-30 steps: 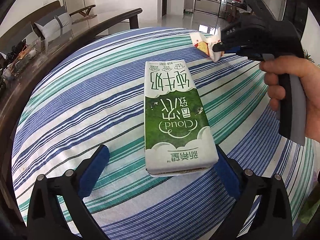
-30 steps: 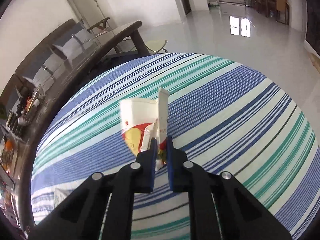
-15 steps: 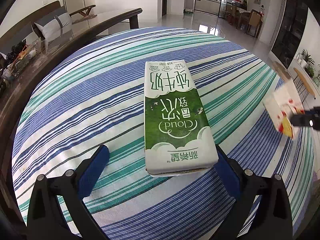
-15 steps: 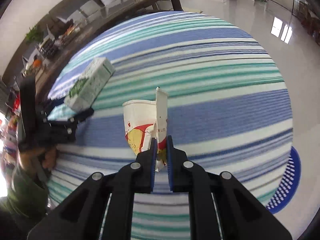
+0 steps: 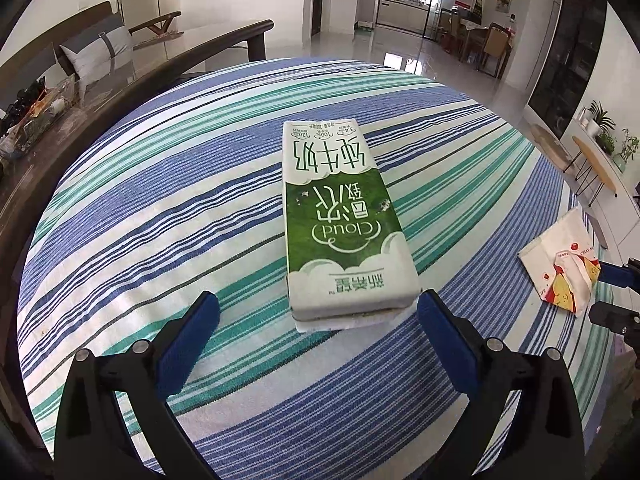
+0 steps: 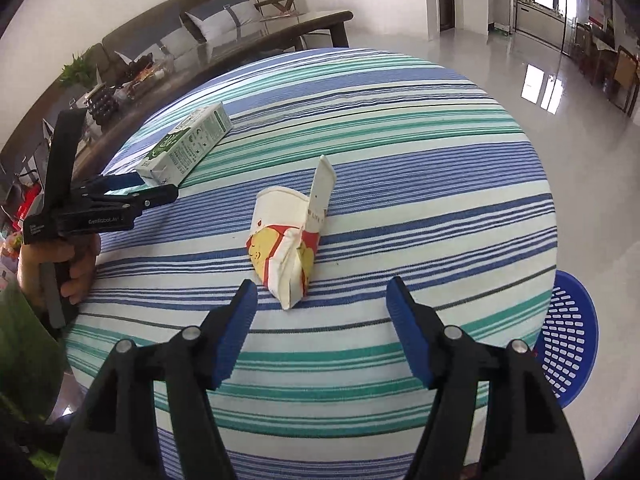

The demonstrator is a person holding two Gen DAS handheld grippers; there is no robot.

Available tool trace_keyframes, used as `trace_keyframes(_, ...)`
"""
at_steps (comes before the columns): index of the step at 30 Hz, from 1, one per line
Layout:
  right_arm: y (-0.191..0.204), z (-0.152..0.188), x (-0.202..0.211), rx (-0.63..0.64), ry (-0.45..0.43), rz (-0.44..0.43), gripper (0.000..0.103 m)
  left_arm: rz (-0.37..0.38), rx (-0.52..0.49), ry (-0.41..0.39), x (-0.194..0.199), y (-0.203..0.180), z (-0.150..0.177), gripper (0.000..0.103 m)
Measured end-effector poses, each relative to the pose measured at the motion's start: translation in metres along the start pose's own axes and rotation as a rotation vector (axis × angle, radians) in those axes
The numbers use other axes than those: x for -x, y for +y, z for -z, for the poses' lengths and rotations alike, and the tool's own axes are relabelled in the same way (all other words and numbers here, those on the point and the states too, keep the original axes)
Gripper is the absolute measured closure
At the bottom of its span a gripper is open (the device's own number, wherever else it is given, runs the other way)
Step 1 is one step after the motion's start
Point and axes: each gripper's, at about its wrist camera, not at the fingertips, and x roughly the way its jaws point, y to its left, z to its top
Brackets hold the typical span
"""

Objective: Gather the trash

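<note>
— Half a second back the right gripper (image 6: 318,316) was pinched on the crushed paper cup (image 6: 289,240) in the air; now its jaws stand wide apart and the cup lies on the striped tablecloth (image 6: 420,184), just ahead of the blue pads. So it got set down, not binned?

— That is how I read it. The blue basket (image 6: 570,340) sits below the table edge at the right, and I cannot see anything in the part that shows — most of it is cut off by the table and the gripper's frame.

— And the milk carton (image 5: 340,220)?

— Lying flat on the cloth, its near end between the tips of the left gripper (image 5: 318,320), whose jaws are spread and, as far as I can tell, not touching it.

— So nothing collected yet?

— Nothing that I can confirm. Both pieces are on the table, well apart, each with an unclosed gripper before it. Two grasps and two drops seem left.

— Anything unclear?

— Whether the carton is empty, and the cup's underside — both hidden.
</note>
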Motion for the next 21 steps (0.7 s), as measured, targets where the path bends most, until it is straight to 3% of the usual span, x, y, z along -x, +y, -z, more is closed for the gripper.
trace_keyframes(5, 0.006, -0.002, 0.004, 0.008, -0.015, 0.009, 0.037, 0.015, -0.006, 0.0, 0.011, -0.001, 0.008, 0.005)
trace_keyframes(12, 0.009, -0.016, 0.0, -0.011, -0.018, -0.002, 0.038, 0.018, -0.001, 0.007, 0.011, -0.004, -0.02, 0.007)
trace_keyframes(19, 0.007, -0.026, -0.02, -0.06, 0.032, -0.011, 0.039, -0.022, 0.001, 0.107, -0.016, 0.0, -0.036, 0.027)
trace_keyframes(21, 0.004, -0.028, -0.024, -0.078, 0.037, -0.031, 0.046, -0.005, 0.009, 0.109, -0.018, 0.002, -0.037, 0.034)
